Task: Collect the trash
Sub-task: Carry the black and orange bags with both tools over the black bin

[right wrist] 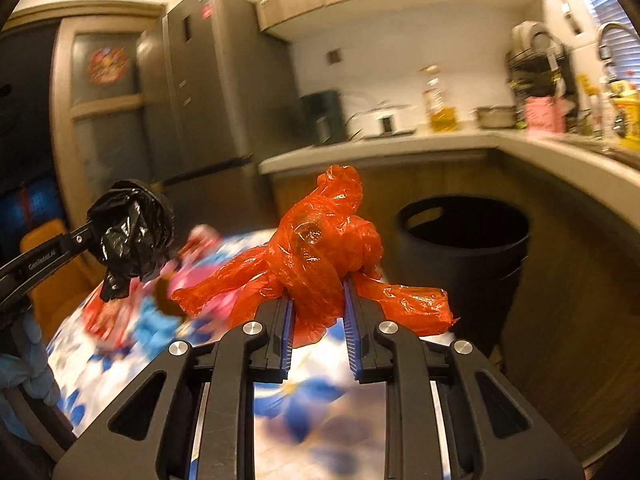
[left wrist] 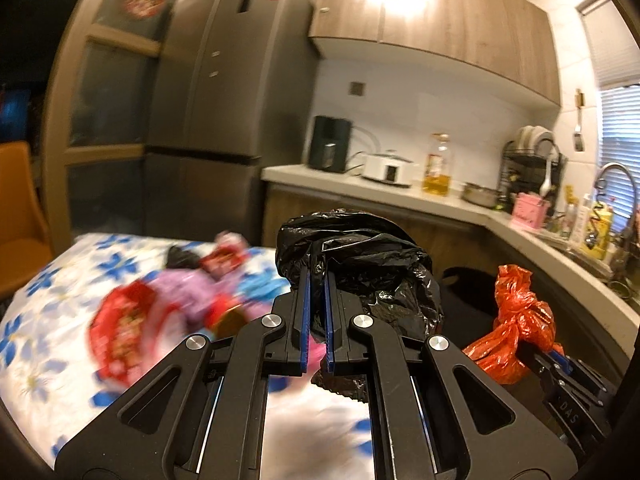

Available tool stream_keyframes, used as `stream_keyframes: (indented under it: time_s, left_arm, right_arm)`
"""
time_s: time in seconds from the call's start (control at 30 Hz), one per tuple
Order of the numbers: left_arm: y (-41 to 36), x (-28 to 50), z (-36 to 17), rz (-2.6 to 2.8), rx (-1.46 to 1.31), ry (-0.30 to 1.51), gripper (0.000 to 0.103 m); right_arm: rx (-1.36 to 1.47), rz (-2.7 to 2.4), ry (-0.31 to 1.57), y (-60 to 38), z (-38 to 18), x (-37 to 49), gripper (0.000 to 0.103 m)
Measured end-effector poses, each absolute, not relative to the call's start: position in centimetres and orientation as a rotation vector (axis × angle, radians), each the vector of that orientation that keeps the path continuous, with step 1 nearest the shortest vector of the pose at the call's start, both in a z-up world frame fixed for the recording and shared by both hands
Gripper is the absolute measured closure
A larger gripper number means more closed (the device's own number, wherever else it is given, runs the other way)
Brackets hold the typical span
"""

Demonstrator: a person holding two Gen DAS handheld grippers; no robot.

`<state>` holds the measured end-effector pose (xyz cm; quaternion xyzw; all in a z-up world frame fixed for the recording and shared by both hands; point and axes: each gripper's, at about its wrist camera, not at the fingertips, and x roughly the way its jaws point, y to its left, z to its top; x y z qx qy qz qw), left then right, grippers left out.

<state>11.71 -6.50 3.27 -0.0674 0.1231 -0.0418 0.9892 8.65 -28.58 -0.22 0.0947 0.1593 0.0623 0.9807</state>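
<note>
A: The black bag [left wrist: 360,264] looked like thin glossy plastic, all crinkles. The orange bag [right wrist: 320,248]?

B: Also thin plastic, shiny and half see-through, knotted and creased. The grippers were matt black plastic with ribbed blue pads [right wrist: 351,328] and bright metal pins [left wrist: 272,321].

A: And the table?

B: A smooth cloth [left wrist: 48,320] with blue flowers. The bin [right wrist: 464,248] was matt black plastic, the cupboards [left wrist: 460,24] wood-grained, the fridge [left wrist: 224,80] brushed grey metal

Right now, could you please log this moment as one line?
left gripper: shut on black bag | right gripper: shut on orange bag | bin: open, ahead
</note>
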Motion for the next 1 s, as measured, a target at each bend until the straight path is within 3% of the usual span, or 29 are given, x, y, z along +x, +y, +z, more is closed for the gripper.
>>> stream_keyframes:
  time_s: [0.53,1.0]
  left_arm:
    - [-22.5,21.2,4.9,-0.29,-0.075,0.196,0.098]
    - [-26.9,27.3,2.6,-0.347,-0.072,0.265,0.098]
  right_arm:
    - [0.24,-0.138,0.181,-40.0,2.0,14.6,0.08]
    - [0.267,-0.179,0.224,-42.8,-0.1,19.2,0.08]
